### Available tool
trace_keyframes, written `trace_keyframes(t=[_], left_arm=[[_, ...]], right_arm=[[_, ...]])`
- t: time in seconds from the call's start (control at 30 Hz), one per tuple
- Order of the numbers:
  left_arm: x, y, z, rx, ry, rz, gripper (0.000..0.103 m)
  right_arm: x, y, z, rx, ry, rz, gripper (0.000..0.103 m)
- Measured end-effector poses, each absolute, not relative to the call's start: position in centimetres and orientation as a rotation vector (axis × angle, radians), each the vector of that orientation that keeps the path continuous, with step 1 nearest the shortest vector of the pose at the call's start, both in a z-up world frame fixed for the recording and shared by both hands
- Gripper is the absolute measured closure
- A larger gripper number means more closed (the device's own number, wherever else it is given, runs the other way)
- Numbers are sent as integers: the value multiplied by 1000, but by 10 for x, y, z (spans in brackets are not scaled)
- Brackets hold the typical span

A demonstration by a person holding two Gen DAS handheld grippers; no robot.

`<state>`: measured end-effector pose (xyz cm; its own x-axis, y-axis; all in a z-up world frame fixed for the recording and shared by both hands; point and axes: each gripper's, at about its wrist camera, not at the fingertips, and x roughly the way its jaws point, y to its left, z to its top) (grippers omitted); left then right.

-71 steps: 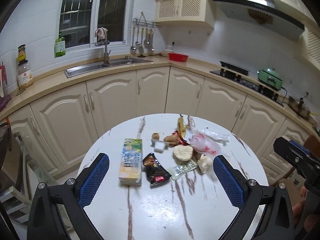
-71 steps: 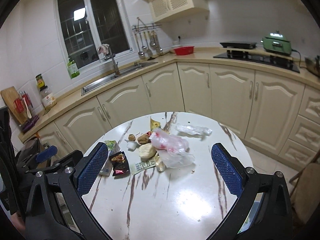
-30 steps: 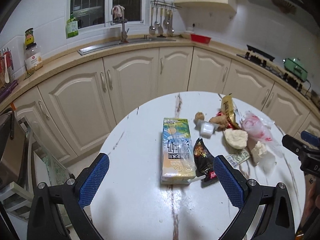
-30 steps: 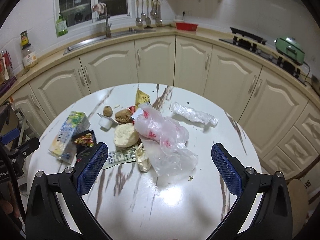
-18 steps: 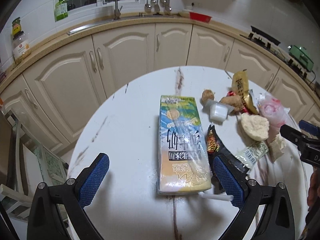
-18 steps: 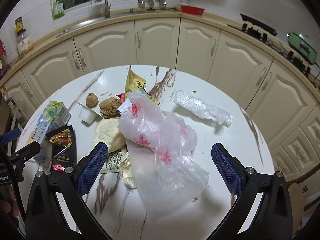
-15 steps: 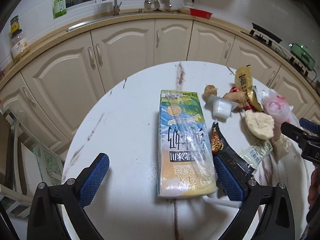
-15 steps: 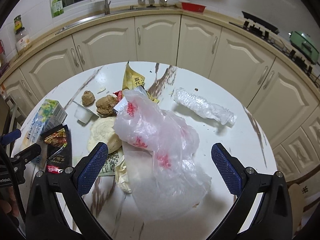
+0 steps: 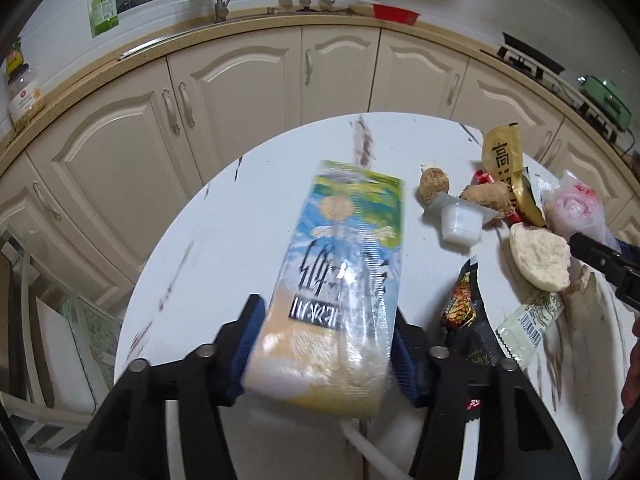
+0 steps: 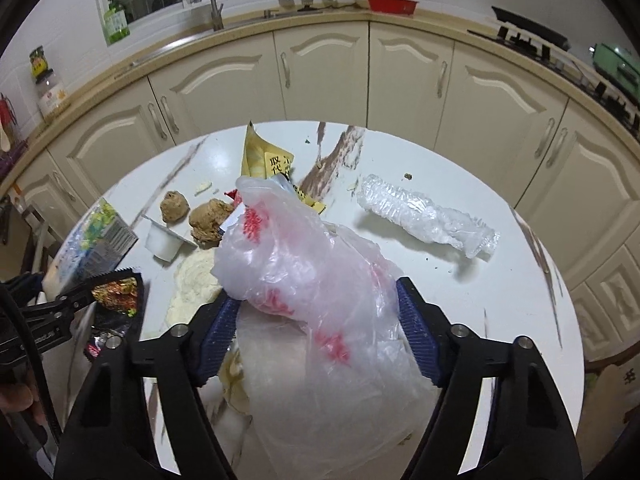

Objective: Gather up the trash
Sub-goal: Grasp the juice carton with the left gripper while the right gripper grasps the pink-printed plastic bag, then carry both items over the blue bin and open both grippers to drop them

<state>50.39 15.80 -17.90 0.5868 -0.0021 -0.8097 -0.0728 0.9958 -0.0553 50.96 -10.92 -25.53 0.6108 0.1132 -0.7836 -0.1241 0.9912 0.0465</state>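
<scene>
My left gripper (image 9: 324, 344) is shut on the near end of a green and yellow drink carton (image 9: 340, 272) and holds it slightly tilted over the round white table (image 9: 224, 240). My right gripper (image 10: 318, 332) has its blue pads pressed against both sides of a crumpled white and red plastic bag (image 10: 312, 264). The carton also shows in the right wrist view (image 10: 90, 240) at the left. Around the bag lie a bun (image 10: 194, 284), a black snack wrapper (image 10: 114, 300), a small white cup (image 10: 164, 242), two brown lumps (image 10: 208, 220) and a yellow packet (image 10: 266, 160).
A crushed clear plastic bottle (image 10: 428, 216) lies on the table to the right of the bag. Cream kitchen cabinets (image 10: 320, 68) curve around behind the table, with a sink and a stove on the counter. A barcode wrapper (image 9: 528, 320) lies near the bun.
Both grippers moved forward and down and closed. The left one took hold of the carton and tipped it. The right one closed on the plastic bag.
</scene>
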Motion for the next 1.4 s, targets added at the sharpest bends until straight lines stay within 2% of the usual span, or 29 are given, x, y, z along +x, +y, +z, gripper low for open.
trace_keyframes(t=[0.1, 0.33, 0.7, 1.0, 1.23, 1.4], left_arm=[[502, 159, -181, -92, 935, 31, 59], [466, 160, -176, -120, 895, 43, 59], [402, 120, -111, -111, 744, 11, 59], [361, 19, -53, -47, 606, -162, 59], [332, -83, -42, -1, 570, -357, 59], [309, -172, -52, 42, 599, -532, 59]], right_arm=[[508, -112, -253, 0, 901, 158, 38], [494, -121, -241, 52, 866, 164, 40], [452, -138, -205, 116, 769, 177, 40], [377, -186, -149, 178, 616, 149, 40], [306, -254, -127, 223, 540, 22, 40], [250, -316, -132, 273, 526, -124, 40]])
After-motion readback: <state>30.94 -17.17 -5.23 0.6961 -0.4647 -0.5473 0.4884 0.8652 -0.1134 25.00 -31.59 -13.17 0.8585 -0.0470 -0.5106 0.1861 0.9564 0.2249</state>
